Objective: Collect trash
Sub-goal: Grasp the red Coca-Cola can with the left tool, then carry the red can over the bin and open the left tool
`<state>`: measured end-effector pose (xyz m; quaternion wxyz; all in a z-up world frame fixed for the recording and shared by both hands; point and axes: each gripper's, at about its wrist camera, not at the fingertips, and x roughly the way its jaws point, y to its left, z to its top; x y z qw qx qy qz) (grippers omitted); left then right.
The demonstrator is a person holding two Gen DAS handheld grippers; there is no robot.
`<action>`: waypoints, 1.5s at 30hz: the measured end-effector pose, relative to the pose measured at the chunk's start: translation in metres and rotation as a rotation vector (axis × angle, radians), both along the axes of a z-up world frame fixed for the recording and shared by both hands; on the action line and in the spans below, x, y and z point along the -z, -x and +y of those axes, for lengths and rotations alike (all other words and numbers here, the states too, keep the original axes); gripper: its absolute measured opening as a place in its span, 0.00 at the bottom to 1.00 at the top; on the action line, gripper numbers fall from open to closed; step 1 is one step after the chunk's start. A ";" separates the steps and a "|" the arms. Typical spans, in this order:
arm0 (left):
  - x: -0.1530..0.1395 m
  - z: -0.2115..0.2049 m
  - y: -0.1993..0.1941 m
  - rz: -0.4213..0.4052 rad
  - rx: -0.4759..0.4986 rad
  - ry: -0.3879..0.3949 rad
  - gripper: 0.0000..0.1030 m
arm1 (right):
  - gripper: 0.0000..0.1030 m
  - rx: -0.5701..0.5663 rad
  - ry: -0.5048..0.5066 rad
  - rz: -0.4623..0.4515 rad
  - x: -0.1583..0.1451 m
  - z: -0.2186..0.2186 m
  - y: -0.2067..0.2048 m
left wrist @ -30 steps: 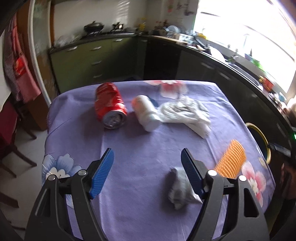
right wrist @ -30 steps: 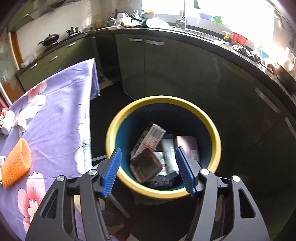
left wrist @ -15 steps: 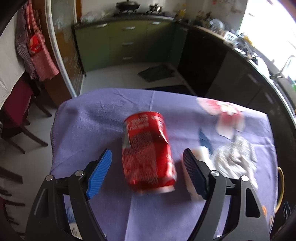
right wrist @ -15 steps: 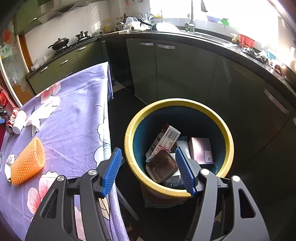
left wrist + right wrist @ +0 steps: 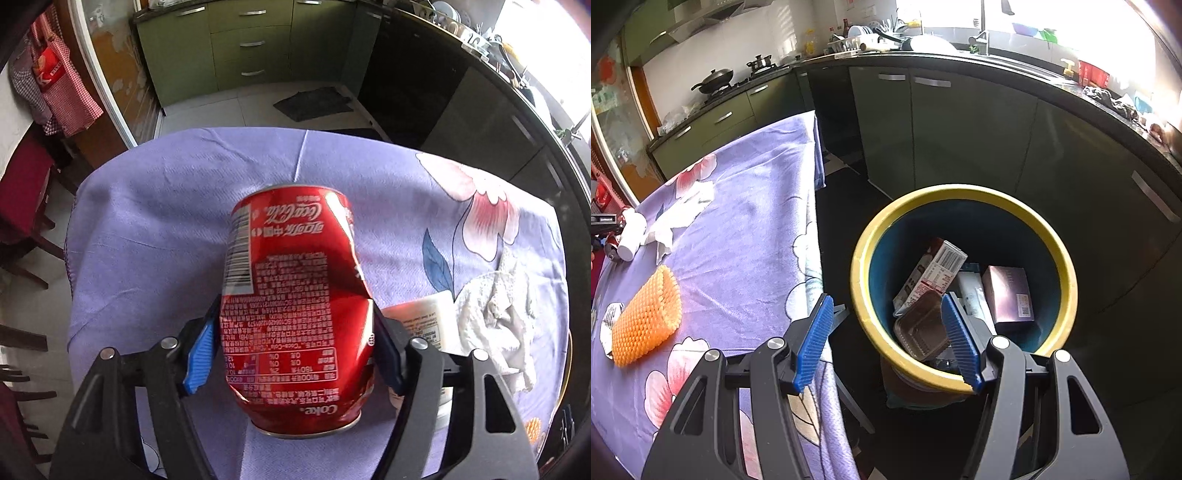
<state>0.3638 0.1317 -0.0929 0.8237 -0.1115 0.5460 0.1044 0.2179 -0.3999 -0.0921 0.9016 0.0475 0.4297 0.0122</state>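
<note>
green cabinets (image 5: 236, 48) | dark counter (image 5: 997, 62) | pale tiled floor (image 5: 236, 110) | bright window (image 5: 1034, 14)

Green drawer cabinets (image 5: 251, 48) beyond the purple flowered tablecloth (image 5: 155, 229), red checked apron (image 5: 59, 88) hanging left, wok (image 5: 714, 79) on the stove.

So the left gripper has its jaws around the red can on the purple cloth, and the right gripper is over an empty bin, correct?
Not quite: the bin is not empty. The right wrist view shows boxes and a plastic tray inside it. The rest holds: the left gripper, whose jaws have just been closing, has the red can between them on the purple cloth.
</note>
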 end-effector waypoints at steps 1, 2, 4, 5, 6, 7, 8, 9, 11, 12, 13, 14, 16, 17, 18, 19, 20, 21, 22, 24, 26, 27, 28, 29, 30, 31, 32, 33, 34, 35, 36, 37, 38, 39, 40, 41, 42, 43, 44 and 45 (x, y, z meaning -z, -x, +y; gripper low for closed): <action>0.001 -0.001 -0.002 0.003 0.001 0.000 0.66 | 0.59 -0.004 -0.001 0.002 0.000 0.001 0.000; 0.001 -0.001 -0.002 0.006 0.002 0.001 0.66 | 0.59 -0.006 -0.002 0.002 0.001 0.002 0.000; 0.002 -0.002 -0.003 0.011 0.005 0.001 0.66 | 0.59 -0.012 0.000 0.007 0.001 0.005 0.000; 0.004 -0.003 -0.004 0.018 0.009 0.003 0.66 | 0.59 -0.015 0.001 0.010 0.002 0.006 0.000; 0.007 -0.002 -0.004 0.024 0.012 0.005 0.66 | 0.59 -0.016 0.000 0.011 0.002 0.006 0.000; 0.010 -0.002 -0.004 0.032 0.013 0.008 0.66 | 0.60 -0.017 0.000 0.011 0.002 0.007 0.001; 0.013 -0.002 -0.004 0.037 0.013 0.012 0.66 | 0.60 -0.017 0.001 0.012 0.002 0.007 0.002; 0.014 -0.002 -0.003 0.031 0.014 0.004 0.66 | 0.60 -0.017 0.000 0.011 0.002 0.007 0.002; 0.014 -0.003 -0.002 0.022 0.029 -0.010 0.66 | 0.60 -0.015 0.000 0.010 0.001 0.006 0.003; 0.014 -0.003 -0.001 0.020 0.033 -0.010 0.66 | 0.60 -0.014 0.000 0.009 0.001 0.006 0.004; 0.014 -0.004 0.000 0.019 0.038 -0.010 0.66 | 0.60 -0.014 -0.001 0.009 0.000 0.006 0.005; 0.013 -0.005 0.001 0.017 0.041 -0.010 0.66 | 0.60 -0.014 -0.001 0.008 0.000 0.006 0.006; 0.008 -0.006 0.007 0.000 0.050 -0.018 0.66 | 0.60 -0.014 -0.002 0.005 -0.001 0.005 0.008; 0.006 -0.007 0.011 -0.007 0.051 -0.023 0.66 | 0.60 -0.013 -0.003 0.004 -0.002 0.006 0.009; 0.001 -0.007 0.016 -0.020 0.054 -0.032 0.66 | 0.60 -0.013 -0.004 0.003 -0.002 0.005 0.010; -0.005 -0.008 0.022 -0.034 0.060 -0.037 0.66 | 0.60 -0.014 -0.004 0.002 -0.003 0.006 0.011; -0.012 -0.010 0.028 -0.049 0.070 -0.040 0.66 | 0.60 -0.014 -0.005 0.000 -0.004 0.006 0.012; -0.017 -0.012 0.034 -0.059 0.078 -0.044 0.66 | 0.60 -0.014 -0.005 -0.001 -0.004 0.006 0.013; -0.025 -0.017 0.043 -0.074 0.094 -0.051 0.66 | 0.60 -0.013 -0.006 -0.002 -0.005 0.005 0.014; -0.039 -0.030 0.059 -0.098 0.140 -0.063 0.66 | 0.60 -0.010 -0.008 -0.005 -0.005 0.004 0.017; -0.052 -0.046 0.074 -0.123 0.191 -0.075 0.66 | 0.60 -0.004 -0.012 -0.009 -0.006 0.002 0.020; -0.061 -0.059 0.084 -0.141 0.231 -0.078 0.66 | 0.60 0.000 -0.014 -0.011 -0.006 0.000 0.022; -0.069 -0.072 0.092 -0.155 0.275 -0.077 0.66 | 0.60 0.007 -0.017 -0.014 -0.006 -0.002 0.025; -0.073 -0.082 0.098 -0.165 0.306 -0.076 0.66 | 0.60 0.011 -0.019 -0.015 -0.007 -0.004 0.027; -0.081 -0.100 0.106 -0.180 0.354 -0.074 0.66 | 0.60 0.019 -0.022 -0.017 -0.006 -0.007 0.030; -0.089 -0.120 0.114 -0.195 0.405 -0.067 0.66 | 0.60 0.023 -0.025 -0.018 -0.006 -0.009 0.032; -0.092 -0.131 0.118 -0.203 0.437 -0.061 0.66 | 0.60 0.031 -0.028 -0.017 -0.005 -0.012 0.035; -0.098 -0.152 0.125 -0.219 0.491 -0.052 0.66 | 0.60 0.038 -0.029 -0.016 -0.004 -0.016 0.039; -0.103 -0.173 0.131 -0.236 0.546 -0.044 0.66 | 0.60 0.045 -0.030 -0.015 -0.004 -0.019 0.042; -0.104 -0.190 0.135 -0.247 0.583 -0.039 0.66 | 0.60 0.054 -0.028 -0.014 -0.003 -0.023 0.045; -0.108 -0.211 0.139 -0.262 0.645 -0.030 0.66 | 0.60 0.064 -0.026 -0.014 -0.003 -0.027 0.048; -0.110 -0.233 0.142 -0.274 0.700 -0.023 0.66 | 0.60 0.082 -0.025 -0.016 -0.003 -0.034 0.053; -0.111 -0.249 0.144 -0.281 0.737 -0.019 0.66 | 0.60 0.095 -0.025 -0.017 -0.002 -0.040 0.057; -0.111 -0.273 0.146 -0.289 0.791 -0.014 0.66 | 0.60 0.107 -0.026 -0.018 -0.003 -0.045 0.060; -0.111 -0.296 0.146 -0.292 0.842 -0.003 0.66 | 0.60 0.122 -0.029 -0.019 -0.002 -0.053 0.065; -0.110 -0.313 0.143 -0.290 0.873 0.008 0.66 | 0.60 0.137 -0.031 -0.020 -0.002 -0.060 0.069; -0.107 -0.339 0.139 -0.283 0.922 0.023 0.66 | 0.60 0.151 -0.033 -0.021 -0.002 -0.066 0.073; -0.103 -0.355 0.137 -0.278 0.947 0.028 0.66 | 0.60 0.167 -0.035 -0.021 -0.002 -0.074 0.077; -0.098 -0.380 0.132 -0.267 0.989 0.033 0.66 | 0.60 0.182 -0.038 -0.023 -0.002 -0.081 0.081; -0.091 -0.398 0.126 -0.256 1.015 0.036 0.66 | 0.60 0.192 -0.040 -0.024 -0.002 -0.085 0.083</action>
